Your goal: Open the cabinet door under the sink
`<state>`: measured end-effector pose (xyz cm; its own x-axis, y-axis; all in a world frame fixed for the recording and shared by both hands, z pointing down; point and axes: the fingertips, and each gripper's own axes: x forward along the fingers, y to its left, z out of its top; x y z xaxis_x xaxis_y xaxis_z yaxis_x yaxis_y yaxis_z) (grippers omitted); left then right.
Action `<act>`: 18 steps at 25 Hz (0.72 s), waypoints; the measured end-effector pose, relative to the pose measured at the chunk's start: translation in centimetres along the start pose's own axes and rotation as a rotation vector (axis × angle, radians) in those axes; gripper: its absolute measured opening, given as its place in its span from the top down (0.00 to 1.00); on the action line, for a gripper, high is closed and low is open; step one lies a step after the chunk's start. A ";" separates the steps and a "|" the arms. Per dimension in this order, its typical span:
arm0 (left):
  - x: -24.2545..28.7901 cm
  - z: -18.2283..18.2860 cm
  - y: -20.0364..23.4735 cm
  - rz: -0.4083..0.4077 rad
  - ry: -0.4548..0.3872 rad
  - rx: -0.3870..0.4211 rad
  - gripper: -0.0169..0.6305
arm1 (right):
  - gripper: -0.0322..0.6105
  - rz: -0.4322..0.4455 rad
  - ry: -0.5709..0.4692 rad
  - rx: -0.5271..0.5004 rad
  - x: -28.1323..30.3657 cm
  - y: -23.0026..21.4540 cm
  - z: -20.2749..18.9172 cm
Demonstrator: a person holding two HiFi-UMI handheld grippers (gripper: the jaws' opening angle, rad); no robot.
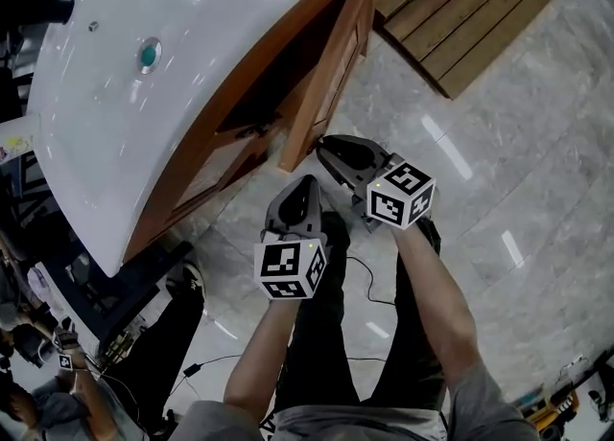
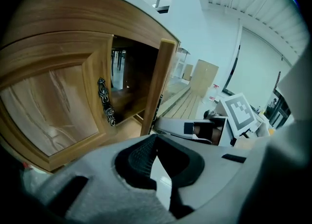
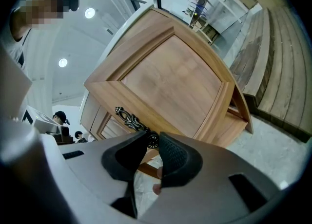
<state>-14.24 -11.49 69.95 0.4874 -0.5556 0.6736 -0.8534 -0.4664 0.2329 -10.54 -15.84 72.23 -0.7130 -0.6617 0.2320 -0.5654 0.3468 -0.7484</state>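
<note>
The right-hand cabinet door [image 3: 175,79] under the sink [image 1: 115,113] is found open, swung outward from the wooden cabinet [image 1: 206,132] so that its free edge points toward the person; the dark interior [image 1: 288,56] is exposed. In the left gripper view the door is seen edge-on. Its ornate dark metal handle [image 3: 129,117] is recorded on the outer face near the free edge. The right gripper [image 3: 152,139] is placed at this handle: its jaws are drawn nearly together, with the handle's round lower end lodged between the tips. The left gripper [image 2: 156,140] is held just beside the right one, a little lower and apart from the cabinet; its jaws are closed tip to tip with nothing between them. The neighbouring left door [image 2: 53,106] is noted shut, its matching handle [image 2: 105,102] untouched. The white basin is seen from above with a teal drain plug [image 1: 149,54]. Grey marble floor tiles [image 1: 480,190] lie beneath, and wooden decking [image 1: 470,8] is noted beyond the cabinet.
</note>
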 end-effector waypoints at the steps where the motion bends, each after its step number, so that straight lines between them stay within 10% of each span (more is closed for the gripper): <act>1: 0.1 -0.2 -0.4 0.002 0.001 -0.003 0.96 | 0.82 0.003 0.006 -0.003 -0.4 -0.1 -0.1; 18: 1.6 -1.6 -7.0 -0.018 0.033 0.006 0.96 | 0.82 0.061 0.108 -0.042 -6.3 -1.7 0.0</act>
<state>-7.76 -8.01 70.58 0.4963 -0.5243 0.6920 -0.8434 -0.4801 0.2411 -5.11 -12.29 72.00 -0.7856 -0.5639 0.2545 -0.5351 0.4127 -0.7372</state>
